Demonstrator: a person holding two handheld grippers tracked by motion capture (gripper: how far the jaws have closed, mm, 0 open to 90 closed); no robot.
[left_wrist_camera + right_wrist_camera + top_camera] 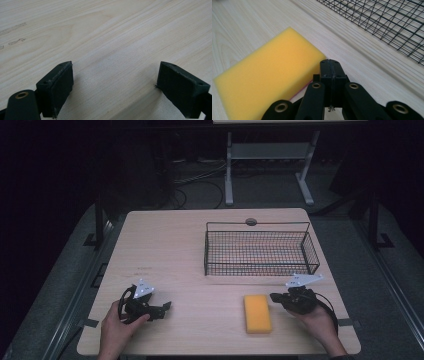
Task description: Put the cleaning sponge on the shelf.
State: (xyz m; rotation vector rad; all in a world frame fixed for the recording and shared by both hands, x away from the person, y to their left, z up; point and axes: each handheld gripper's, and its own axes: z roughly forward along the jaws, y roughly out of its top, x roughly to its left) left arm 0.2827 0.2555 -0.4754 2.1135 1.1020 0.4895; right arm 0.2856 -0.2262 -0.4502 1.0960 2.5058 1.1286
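Nearest the lower edge of the high view, two hands enter from six o'clock, each holding a black two-jaw gripper on the pale rectangular wooden table (170,245). The left gripper (167,306), at about eight o'clock on the tabletop, lies low over bare wood with its tips turned toward three o'clock; in the left gripper view its jaws stand wide apart with nothing between the pads (60,85), only wood grain beneath. The right gripper (274,296), at about four o'clock on the tabletop, points toward nine o'clock; in the right gripper view (331,67) its jaws are pressed together and empty. The flat rectangular yellow foam sponge (257,312) lies flat on the wood just beside the right gripper's tips, at nine o'clock from them, its long side running from six to twelve o'clock; in the right gripper view the sponge (269,75) sits at ten o'clock of the closed tips, and whether they touch its near edge cannot be told. Beyond, at twelve o'clock from the sponge and well apart from it, stands the black rectangular wire-mesh basket (260,270), with bare wood between the two; its mesh wall (387,22) crosses the upper right of the right gripper view. Past the table's far edge, cables lie on the dark floor beside a grey metal table frame (229,175).
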